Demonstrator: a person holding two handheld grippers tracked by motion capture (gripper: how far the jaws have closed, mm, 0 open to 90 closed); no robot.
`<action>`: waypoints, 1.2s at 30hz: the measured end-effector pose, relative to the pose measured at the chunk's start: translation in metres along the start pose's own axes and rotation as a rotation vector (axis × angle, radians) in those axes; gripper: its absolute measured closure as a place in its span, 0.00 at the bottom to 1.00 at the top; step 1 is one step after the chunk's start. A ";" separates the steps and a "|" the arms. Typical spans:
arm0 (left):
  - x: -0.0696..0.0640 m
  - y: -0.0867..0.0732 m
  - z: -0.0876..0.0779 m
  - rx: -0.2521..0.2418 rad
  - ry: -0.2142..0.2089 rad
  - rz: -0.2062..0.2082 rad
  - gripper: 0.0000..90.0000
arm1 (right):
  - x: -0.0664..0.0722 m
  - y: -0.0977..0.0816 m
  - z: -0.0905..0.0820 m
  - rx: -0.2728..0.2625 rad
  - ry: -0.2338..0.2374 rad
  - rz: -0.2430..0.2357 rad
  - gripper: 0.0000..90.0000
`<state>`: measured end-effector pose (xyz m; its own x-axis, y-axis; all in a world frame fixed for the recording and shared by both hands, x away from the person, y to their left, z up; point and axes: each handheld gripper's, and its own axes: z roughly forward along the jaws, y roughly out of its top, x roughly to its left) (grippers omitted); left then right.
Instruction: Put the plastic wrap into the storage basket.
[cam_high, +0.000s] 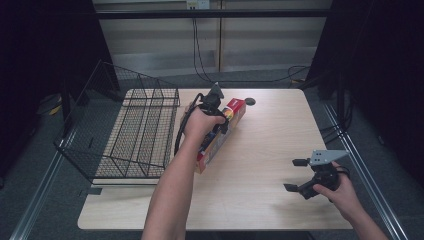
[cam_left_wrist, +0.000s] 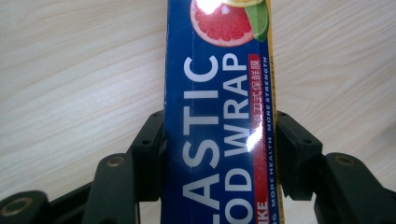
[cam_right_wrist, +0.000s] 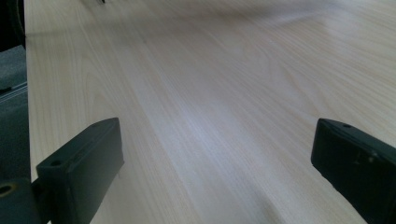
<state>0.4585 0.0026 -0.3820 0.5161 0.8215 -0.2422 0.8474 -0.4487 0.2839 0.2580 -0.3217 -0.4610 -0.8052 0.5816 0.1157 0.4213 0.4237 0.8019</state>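
Left gripper (cam_left_wrist: 219, 154) clamping plastic wrap box (cam_left_wrist: 219, 116)

We see a long blue cardboard plastic-wrap box (cam_left_wrist: 217, 116) with white lettering, a pink grapefruit picture and red end, a pale wood-grain worktop (cam_high: 270, 150), a black wire basket (cam_high: 125, 130), and black grippers.

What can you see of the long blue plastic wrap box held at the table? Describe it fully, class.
The long blue cardboard plastic wrap box carries white lettering, a grapefruit picture, a red end and a yellow edge strip. Its glossy face catches glare. In the high view it runs slantwise across the pale wooden table, beside the black wire basket. The left gripper is shut on it, a black pad pressing each long side. Whether its lower end touches the table is unclear.
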 end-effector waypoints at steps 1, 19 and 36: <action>0.000 0.000 -0.002 0.000 0.004 -0.002 0.50 | 0.000 0.000 0.000 0.000 0.000 0.000 0.02; 0.011 -0.005 -0.043 -0.002 0.042 -0.075 0.50 | 0.001 0.000 0.000 0.001 0.005 0.000 0.02; 0.018 -0.008 -0.073 -0.039 0.072 -0.132 0.50 | 0.002 0.000 0.002 0.003 0.002 -0.006 0.02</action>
<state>0.4513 0.0466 -0.3209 0.3891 0.8961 -0.2135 0.9011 -0.3221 0.2901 0.2574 -0.3193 -0.4614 -0.8087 0.5774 0.1120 0.4173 0.4290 0.8011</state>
